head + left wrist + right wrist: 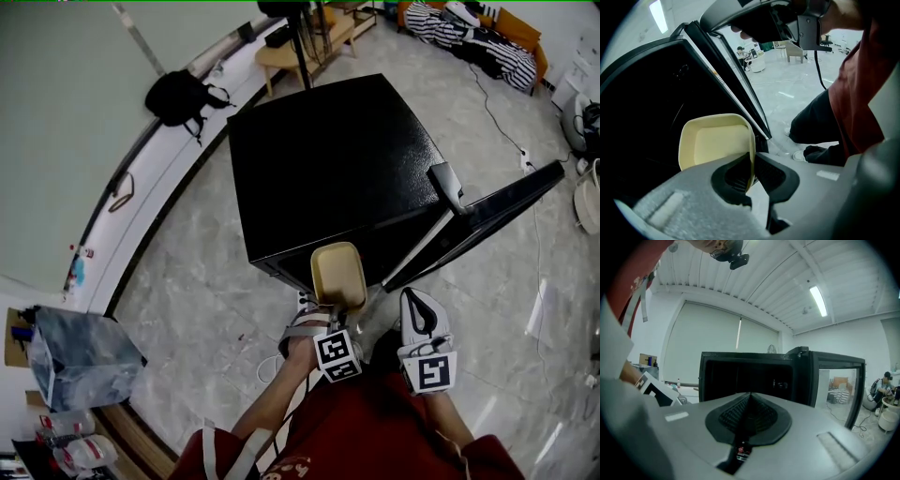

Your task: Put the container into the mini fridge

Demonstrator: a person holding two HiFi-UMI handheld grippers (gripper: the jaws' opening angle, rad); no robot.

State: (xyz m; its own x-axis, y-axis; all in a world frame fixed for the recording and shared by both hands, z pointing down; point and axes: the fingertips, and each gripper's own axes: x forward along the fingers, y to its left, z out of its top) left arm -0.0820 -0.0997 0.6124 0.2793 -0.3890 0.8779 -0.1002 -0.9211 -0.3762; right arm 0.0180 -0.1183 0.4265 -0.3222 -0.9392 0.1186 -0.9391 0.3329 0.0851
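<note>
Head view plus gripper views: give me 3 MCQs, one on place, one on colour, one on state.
1. Where is the container? A on the floor; B held by the left gripper; C on a table.
2. Its colour? A pale yellow; B blue; C red.
3. State of the mini fridge door? A shut; B open; C missing.
Answers: 1 B, its wall is pinched between the pads; 2 A, both views show it; 3 B, it stands swung out beside the dark interior.
</note>
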